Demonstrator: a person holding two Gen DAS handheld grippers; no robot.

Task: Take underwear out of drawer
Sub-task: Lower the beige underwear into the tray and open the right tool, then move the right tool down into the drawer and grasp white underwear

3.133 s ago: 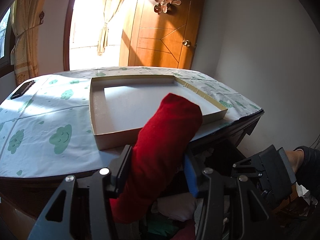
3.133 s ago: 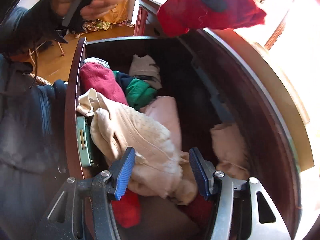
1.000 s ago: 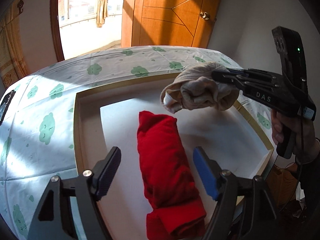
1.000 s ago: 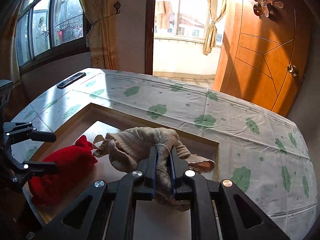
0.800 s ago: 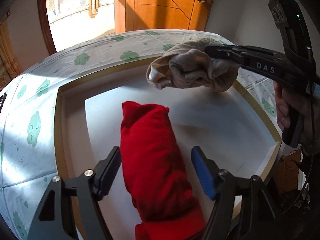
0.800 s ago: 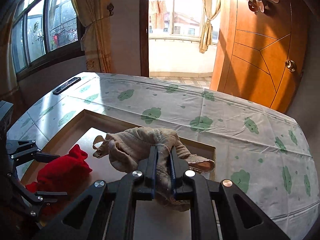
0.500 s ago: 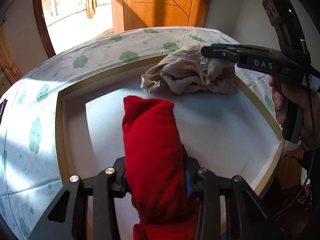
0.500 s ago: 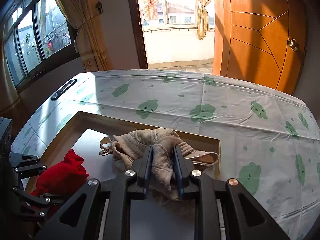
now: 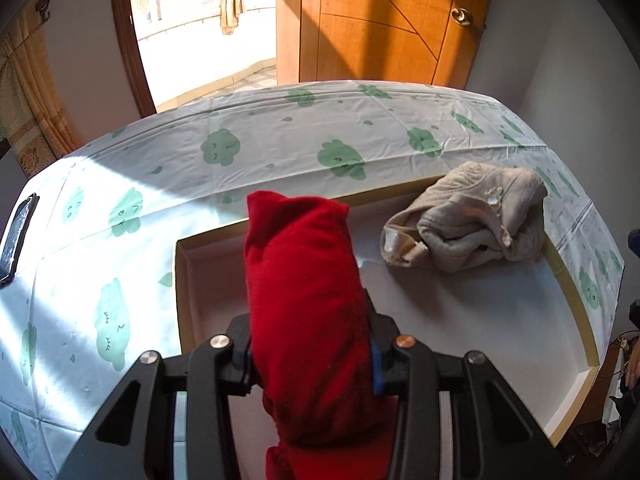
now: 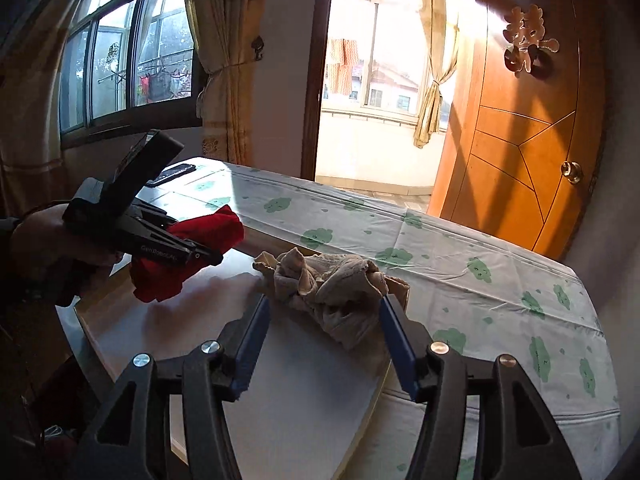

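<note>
White tablecloth (image 9: 280,140) printed with green clouds, spread over the table. On it, a shallow cardboard box lid (image 9: 568,280) with a white inside and tan rim. A black phone (image 9: 16,240) near the cloth's far left edge. Beyond, an orange wooden door (image 10: 528,152) with a brass knob (image 10: 571,171), beige tied-back curtains (image 10: 224,60), a dark-framed window (image 10: 120,64).

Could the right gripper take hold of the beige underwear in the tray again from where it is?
Probably yes: the right gripper is open, the beige underwear lies loose just ahead between its jaws, and nothing covers it.
</note>
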